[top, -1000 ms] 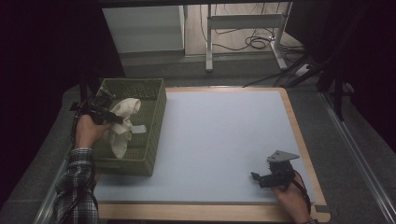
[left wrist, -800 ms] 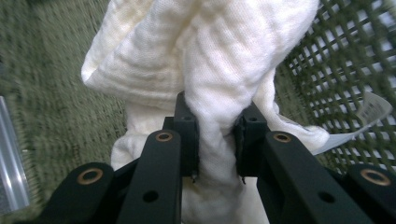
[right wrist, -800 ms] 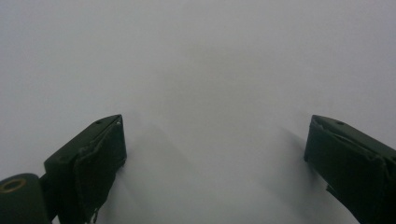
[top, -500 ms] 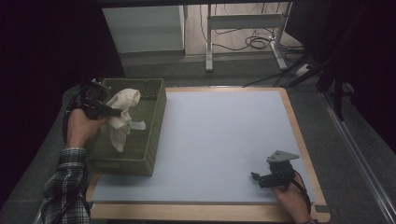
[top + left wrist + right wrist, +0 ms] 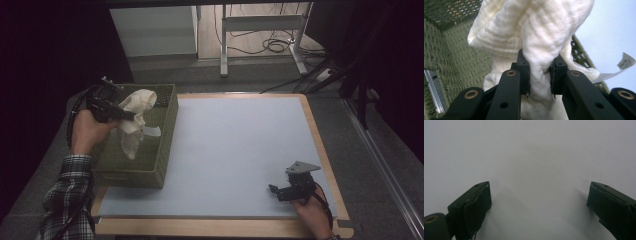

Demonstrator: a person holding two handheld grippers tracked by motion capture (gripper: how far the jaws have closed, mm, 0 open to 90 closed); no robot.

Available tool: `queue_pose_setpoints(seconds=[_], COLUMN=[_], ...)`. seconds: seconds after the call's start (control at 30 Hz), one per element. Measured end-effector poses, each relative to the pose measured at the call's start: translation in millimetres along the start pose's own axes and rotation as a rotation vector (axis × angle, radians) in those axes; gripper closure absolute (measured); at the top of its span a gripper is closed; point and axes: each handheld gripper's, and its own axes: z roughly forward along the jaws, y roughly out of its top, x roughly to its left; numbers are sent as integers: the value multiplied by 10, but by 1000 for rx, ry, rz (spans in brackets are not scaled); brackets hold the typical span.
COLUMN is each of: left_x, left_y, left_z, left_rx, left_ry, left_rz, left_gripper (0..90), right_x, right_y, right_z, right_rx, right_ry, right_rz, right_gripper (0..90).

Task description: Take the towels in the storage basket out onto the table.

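The big pale mat (image 5: 235,150) lies bare from the green basket (image 5: 150,160) at its left edge to the right gripper (image 5: 281,192) near its front right corner.

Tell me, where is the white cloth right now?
In the high view the white cloth hangs at the table's left, above the green basket, pinched in the left hand-held gripper.

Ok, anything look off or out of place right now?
Nothing is spilled or damaged. The cream cloth hangs bunched from the left tongs above the green basket, its white tag sticking out sideways. The right tongs sit open over the bare blue mat.
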Motion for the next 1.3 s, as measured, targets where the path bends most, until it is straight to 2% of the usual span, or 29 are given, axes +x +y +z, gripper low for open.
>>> queue_pose_setpoints(seconds=[0.27, 0.57, 0.77, 1.03, 1.3], left_x=[-162, -355, -458, -631, -886], left_y=[161, 326, 405, 526, 717], left_z=[-106, -176, -217, -211, -132], left_rx=[38, 112, 134, 134, 148], left_ry=[-9, -27, -37, -57, -82], left_rz=[35, 56, 66, 96, 138], left_gripper=[746, 747, 747, 746, 745], right_x=[0, 1, 0, 0, 1], right_y=[0, 0, 0, 0, 1], right_z=[0, -1, -2, -2, -3], right_rx=[-1, 0, 2, 2, 2], right_ry=[0, -1, 0, 0, 1], right_rz=[0, 2, 1, 2, 3], right_gripper=[58, 58, 57, 57, 57])
